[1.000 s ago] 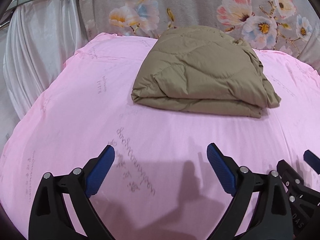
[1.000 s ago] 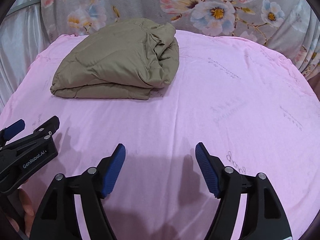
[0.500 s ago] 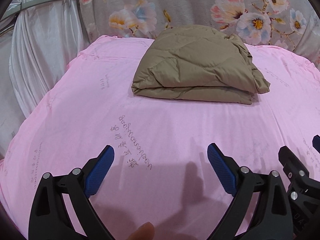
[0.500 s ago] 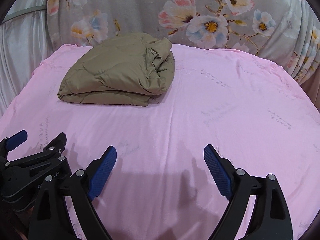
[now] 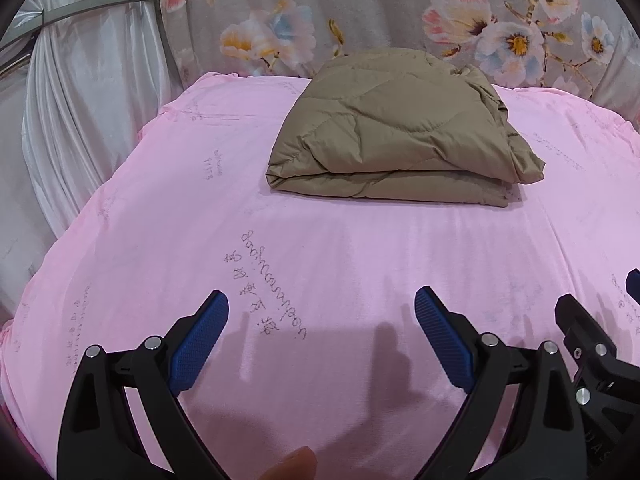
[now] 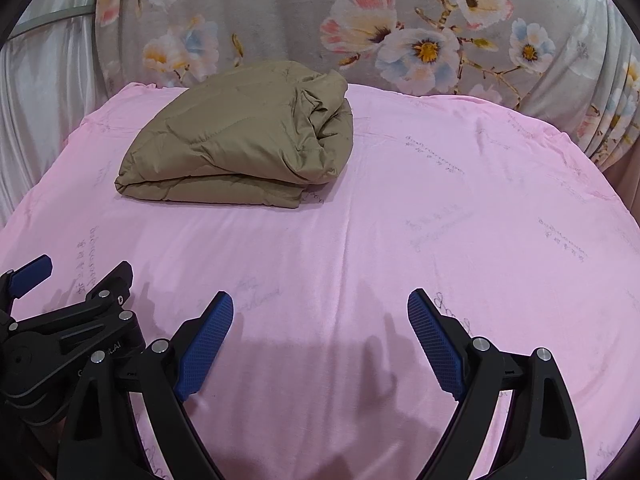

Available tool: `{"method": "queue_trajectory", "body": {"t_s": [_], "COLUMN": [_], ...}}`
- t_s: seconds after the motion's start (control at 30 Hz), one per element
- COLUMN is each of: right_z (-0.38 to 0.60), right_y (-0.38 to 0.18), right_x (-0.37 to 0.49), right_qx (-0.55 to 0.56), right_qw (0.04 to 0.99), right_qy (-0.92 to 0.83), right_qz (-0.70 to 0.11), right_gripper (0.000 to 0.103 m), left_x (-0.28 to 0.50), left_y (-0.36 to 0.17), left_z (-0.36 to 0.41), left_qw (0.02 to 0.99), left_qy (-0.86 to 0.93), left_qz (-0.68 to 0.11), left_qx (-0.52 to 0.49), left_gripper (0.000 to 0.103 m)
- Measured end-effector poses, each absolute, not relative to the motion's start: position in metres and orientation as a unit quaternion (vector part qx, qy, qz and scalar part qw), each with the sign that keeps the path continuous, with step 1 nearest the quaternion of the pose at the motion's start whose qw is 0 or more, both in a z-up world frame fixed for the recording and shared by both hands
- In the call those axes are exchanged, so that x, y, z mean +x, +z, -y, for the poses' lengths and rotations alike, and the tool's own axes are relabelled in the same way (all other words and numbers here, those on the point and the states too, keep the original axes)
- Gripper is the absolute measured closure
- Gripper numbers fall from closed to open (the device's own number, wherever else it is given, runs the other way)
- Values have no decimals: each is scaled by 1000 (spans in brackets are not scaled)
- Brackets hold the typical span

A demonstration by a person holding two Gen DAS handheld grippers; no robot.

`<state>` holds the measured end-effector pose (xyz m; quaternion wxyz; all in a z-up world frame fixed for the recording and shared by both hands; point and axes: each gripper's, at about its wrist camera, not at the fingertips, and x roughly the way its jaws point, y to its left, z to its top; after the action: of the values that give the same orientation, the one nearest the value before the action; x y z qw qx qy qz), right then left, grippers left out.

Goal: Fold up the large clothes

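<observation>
Left gripper (image 5: 322, 312), black-framed with blue ribbed pads: jaws spread wide, nothing between them, poised above the pink printed bedsheet (image 5: 360, 248). Right gripper (image 6: 320, 312), of the same build: jaws likewise wide apart and empty, over the same sheet; each gripper shows at the edge of the other's view, the two side by side. Beyond both, well apart from the pads, the folded olive-brown quilted garment (image 5: 396, 140) lies flat on the far half of the sheet, its folded edge toward the cameras and its bunched end toward the right. Behind it hangs a grey floral curtain (image 6: 400, 32), with a white drape (image 5: 80, 100) at the left. Compared with one second ago, the garment sits higher and farther off in both views, more sheet lies before it, and both grippers have drawn back from it, jaws unchanged.
</observation>
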<state>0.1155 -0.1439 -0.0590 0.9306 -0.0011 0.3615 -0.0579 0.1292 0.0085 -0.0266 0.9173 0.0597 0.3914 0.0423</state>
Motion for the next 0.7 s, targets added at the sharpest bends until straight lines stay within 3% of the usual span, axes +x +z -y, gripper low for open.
{"method": "queue_trajectory", "body": {"t_s": [0.7], "right_z": [144], "right_y": [-59], "right_x": [115], "right_qx": [-1], "right_qw": [931], "right_qy": [-58], "right_qz": [-361], "right_gripper": [16], "left_x": [129], "left_y": [-26], "left_z": [-9], "left_qw": [918], "left_qy": [45], "left_qz": [-389], "left_qx": [61], "left_gripper": [11]}}
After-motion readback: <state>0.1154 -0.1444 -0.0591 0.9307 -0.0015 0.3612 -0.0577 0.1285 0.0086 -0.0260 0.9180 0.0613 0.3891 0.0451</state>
